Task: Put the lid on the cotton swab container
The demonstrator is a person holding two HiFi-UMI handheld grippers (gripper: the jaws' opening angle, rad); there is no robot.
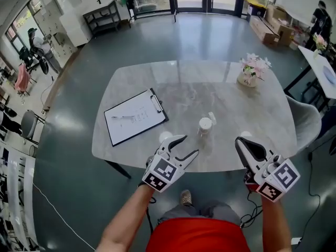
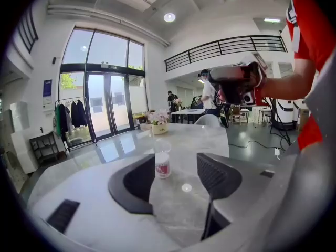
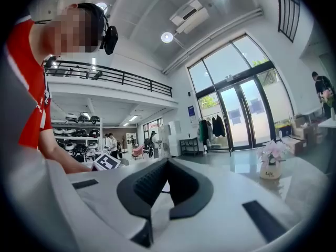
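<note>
The cotton swab container (image 1: 205, 126) is a small upright cylinder with a white top, standing near the front edge of the marble table (image 1: 231, 96). A small clear piece (image 1: 211, 117) lies just beyond it. My left gripper (image 1: 191, 144) hovers just short of the container on its left, jaws open with nothing between them. In the left gripper view the container (image 2: 162, 165) shows a red label and stands between and beyond the open jaws of the left gripper (image 2: 173, 177). My right gripper (image 1: 241, 140) is shut and empty, to the right of the container, and its shut jaws fill the right gripper view (image 3: 167, 185).
A clipboard with white paper (image 1: 135, 117) lies on the table's left. A pot of pink flowers (image 1: 251, 72) stands at the far right. A grey chair (image 1: 307, 121) sits by the table's right edge. The near table edge runs just under both grippers.
</note>
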